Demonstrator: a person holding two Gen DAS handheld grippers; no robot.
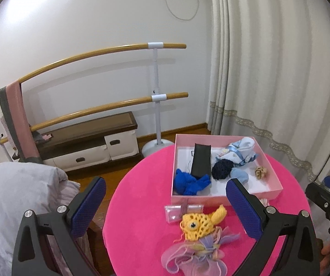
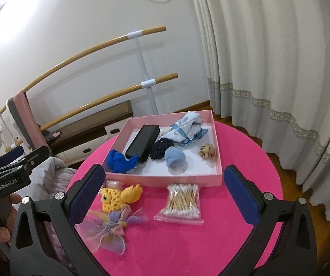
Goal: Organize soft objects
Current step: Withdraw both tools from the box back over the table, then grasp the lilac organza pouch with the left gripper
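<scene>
A pink box [image 1: 222,199] [image 2: 181,179] stands on the round pink table [image 1: 142,241] [image 2: 245,172]. Inside lie a bright blue knit piece [image 1: 187,184] [image 2: 119,162], a black case [image 1: 201,162] [image 2: 143,146], a navy knit ball [image 1: 222,169] [image 2: 159,151], a light blue ball [image 1: 239,176] [image 2: 175,159], a tan knit flower [image 1: 261,172] [image 2: 207,151] and a pale blue bundle [image 1: 239,151] [image 2: 189,126]. In front of the box lie a yellow crochet fish [image 1: 201,223] [image 2: 121,196] and a pastel tulle bow [image 1: 194,255] [image 2: 112,228]. My left gripper [image 1: 165,207] hangs open above the fish. My right gripper [image 2: 162,195] is open over a bag of cotton swabs [image 2: 182,203].
A small clear packet [image 1: 174,211] lies by the box's front wall. Beyond the table's left edge are a grey quilt [image 1: 15,202], a low wooden bench with drawers [image 1: 91,142] and a ballet barre [image 1: 96,53]. Curtains [image 1: 279,69] hang at the right.
</scene>
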